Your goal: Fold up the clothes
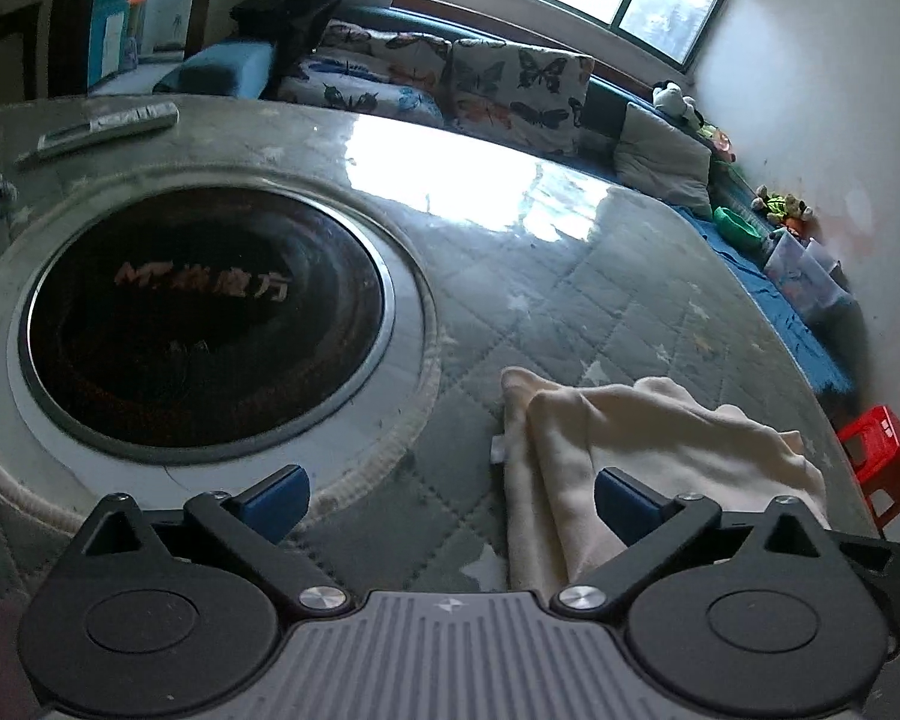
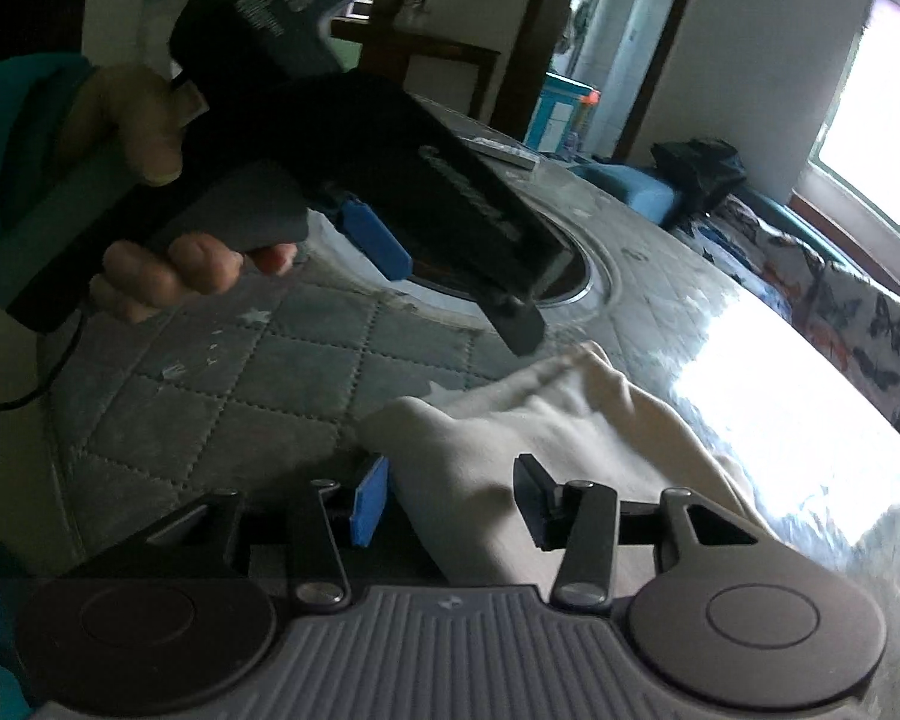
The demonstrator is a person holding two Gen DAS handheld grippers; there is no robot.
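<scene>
Cloth [image 1: 660, 432] lies bunched on the bench [image 1: 600, 276]; both tools, left [image 1: 450, 504] and right [image 2: 453, 501], gape empty, so a shallow pinch could snag one layer.

Cloths: one cream cloth [image 1: 642, 438] lying rumpled on the surface [image 1: 570, 276]
Claws: two, the left claw [image 1: 450, 504] and the right claw [image 2: 453, 501], each with two fingers spread apart
Hands: one hand [image 2: 150, 192] in view, gripping the left claw's handle
Burners: one round black burner [image 1: 204, 318] sunk into the surface
Remotes: one grey remote [image 1: 99, 132] at the far edge
Butterfly cushions: at least two [image 1: 516, 93] along the bench, plus one plain grey cushion [image 1: 666, 159]
Stools: one red stool [image 1: 879, 456]
Toy pandas: one [image 1: 675, 99] in the corner
Green bowls: one [image 1: 738, 228]
</scene>
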